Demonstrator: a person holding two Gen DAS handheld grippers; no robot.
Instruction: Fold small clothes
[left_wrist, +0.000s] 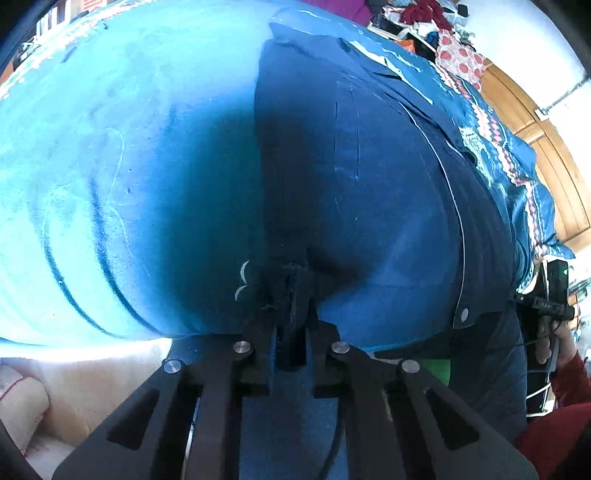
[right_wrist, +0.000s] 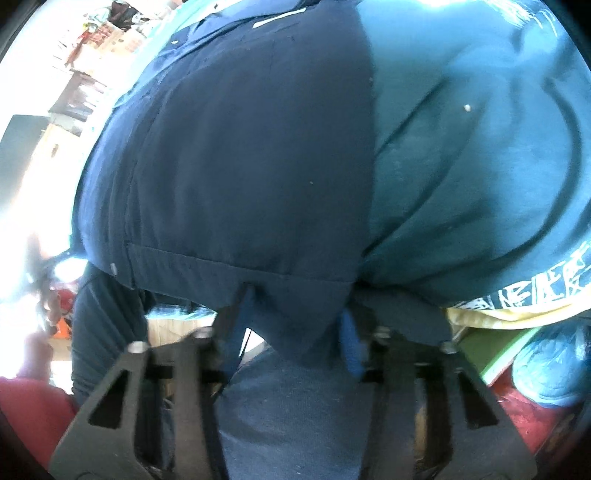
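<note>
**Two grippers at the near hem of a dark blue garment**

A dark blue garment (left_wrist: 354, 177) lies spread on a turquoise bedcover (left_wrist: 110, 147), stretching away from both tools. The left gripper (left_wrist: 291, 291) points steeply down at the garment's near left corner; its jaws are closed tight, with a bunched fold of the dark cloth pinched between the black fingers (left_wrist: 258, 332). A white-piped edge with a snap button (left_wrist: 464, 314) runs to the right of it. The right gripper (right_wrist: 291, 332) sits at the near hem (right_wrist: 221, 262) of the garment (right_wrist: 240, 166), jaws partly apart with a flap of dark cloth hanging between them; blur hides whether the pads press it. A red sleeve (left_wrist: 554, 435) shows beside the left tool.
</note>
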